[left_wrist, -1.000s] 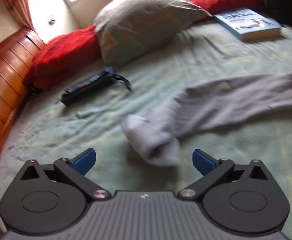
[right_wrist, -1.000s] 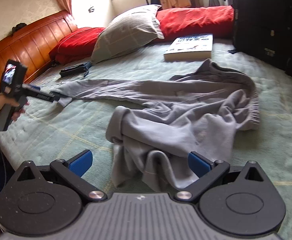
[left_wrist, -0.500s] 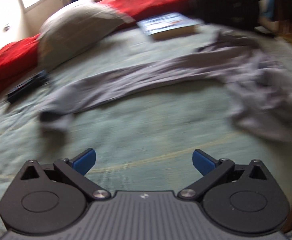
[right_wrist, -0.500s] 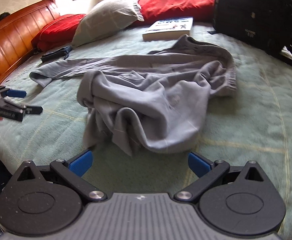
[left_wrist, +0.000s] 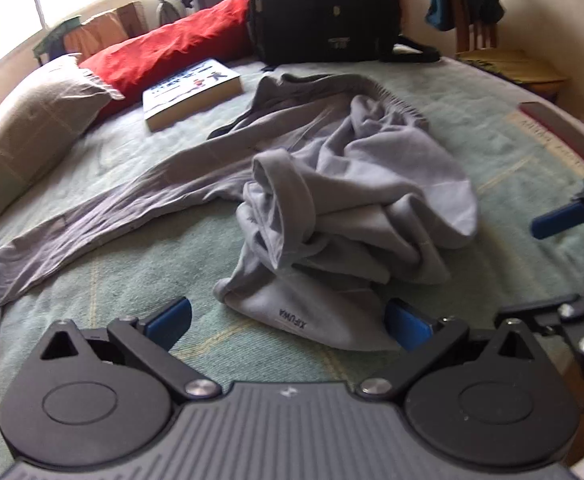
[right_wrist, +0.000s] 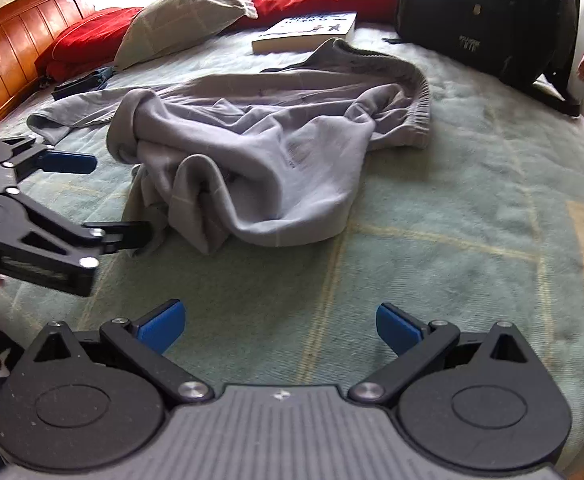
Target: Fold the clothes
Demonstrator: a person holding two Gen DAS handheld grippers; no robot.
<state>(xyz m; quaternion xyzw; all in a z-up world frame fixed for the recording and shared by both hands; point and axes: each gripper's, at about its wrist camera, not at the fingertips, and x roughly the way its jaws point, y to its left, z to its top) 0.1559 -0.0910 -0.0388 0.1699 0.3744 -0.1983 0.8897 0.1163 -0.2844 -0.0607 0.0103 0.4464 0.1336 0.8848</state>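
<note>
Green checked blanket (right_wrist: 431, 264) covers the bed; grey trousers (right_wrist: 276, 148) are seen crumpled at frame centre, one leg stretched twd upper left, other bunched. Not folded. L gripper (left_wrist: 288, 320) is spread wide, w/ the bunched hem between its fingers; R gripper (right_wrist: 278, 328) is spread wide over bare blanket, nothing held. Judged: flattening stage; bunched leg needs pulling straight. "XIFUWA" is read approx. on hem; "HAPPY EVERY" on blanket, lower right.
</note>
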